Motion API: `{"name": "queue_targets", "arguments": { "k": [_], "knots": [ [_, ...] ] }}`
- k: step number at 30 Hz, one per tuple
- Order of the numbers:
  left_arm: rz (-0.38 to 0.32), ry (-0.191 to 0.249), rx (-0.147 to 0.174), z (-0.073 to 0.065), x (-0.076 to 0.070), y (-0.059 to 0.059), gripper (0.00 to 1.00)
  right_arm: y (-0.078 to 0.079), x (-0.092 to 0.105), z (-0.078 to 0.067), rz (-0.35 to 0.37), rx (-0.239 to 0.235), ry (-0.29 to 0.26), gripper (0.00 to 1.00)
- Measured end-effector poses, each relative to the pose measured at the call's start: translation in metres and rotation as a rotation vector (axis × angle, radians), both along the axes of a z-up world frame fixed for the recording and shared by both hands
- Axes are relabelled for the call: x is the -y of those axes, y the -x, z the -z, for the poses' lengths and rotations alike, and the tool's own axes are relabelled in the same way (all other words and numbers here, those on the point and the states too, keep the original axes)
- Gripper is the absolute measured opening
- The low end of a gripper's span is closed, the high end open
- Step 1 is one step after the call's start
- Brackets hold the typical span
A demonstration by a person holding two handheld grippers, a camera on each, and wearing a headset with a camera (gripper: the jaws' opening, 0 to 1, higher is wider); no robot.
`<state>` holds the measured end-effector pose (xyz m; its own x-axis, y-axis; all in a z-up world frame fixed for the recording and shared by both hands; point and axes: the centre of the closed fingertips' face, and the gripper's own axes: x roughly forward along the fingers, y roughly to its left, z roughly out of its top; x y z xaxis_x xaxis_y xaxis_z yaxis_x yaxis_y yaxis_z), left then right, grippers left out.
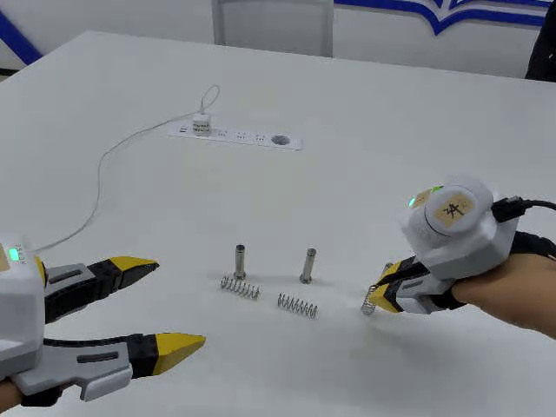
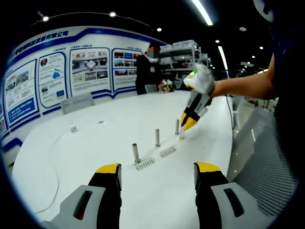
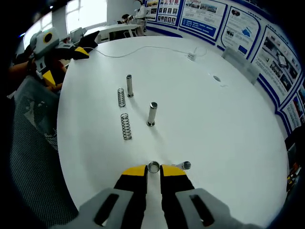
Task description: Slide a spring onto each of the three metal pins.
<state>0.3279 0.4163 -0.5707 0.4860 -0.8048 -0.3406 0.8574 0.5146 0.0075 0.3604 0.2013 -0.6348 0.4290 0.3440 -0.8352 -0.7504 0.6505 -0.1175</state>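
While our left gripper (image 1: 178, 302) hovers with jaws spread, our right gripper (image 3: 152, 170) clamps one spring (image 3: 153, 166) beside the third pin (image 3: 185, 165), seemingly to thread it; two springs (image 1: 297, 305) lie near upright pins (image 1: 240, 261) on the bench (image 1: 347, 130).

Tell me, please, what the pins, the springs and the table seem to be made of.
The pins look like polished metal, likely steel: silver-grey with bright glints. The springs look like thin coiled steel wire, also shiny. The table has a smooth white top, perhaps laminate; the look leaves that open.
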Motion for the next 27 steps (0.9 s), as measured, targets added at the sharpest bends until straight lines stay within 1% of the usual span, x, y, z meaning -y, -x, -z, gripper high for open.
{"name": "queue_targets", "arguments": {
  "k": [3, 5, 13, 16, 22, 27],
  "knots": [
    [0.001, 0.000, 0.001, 0.000, 0.000, 0.000, 0.63, 0.002, 0.000, -0.003, 0.005, 0.003, -0.007, 0.11],
    [0.000, 0.000, 0.002, -0.001, 0.000, 0.000, 0.63, 0.003, -0.002, -0.006, 0.009, 0.003, -0.022, 0.11],
    [-0.002, 0.001, 0.003, -0.001, 0.000, 0.000, 0.63, 0.006, -0.004, -0.022, 0.022, -0.004, -0.056, 0.11],
    [-0.004, 0.001, 0.003, -0.001, -0.001, 0.000, 0.63, 0.007, -0.006, -0.033, 0.026, -0.006, -0.076, 0.11],
    [-0.004, 0.002, 0.003, -0.001, -0.001, 0.001, 0.63, 0.006, -0.008, -0.055, 0.029, 0.011, -0.102, 0.11],
    [-0.003, 0.002, 0.003, -0.002, 0.000, 0.001, 0.63, 0.005, -0.007, -0.067, 0.030, 0.028, -0.105, 0.11]
  ]
}}
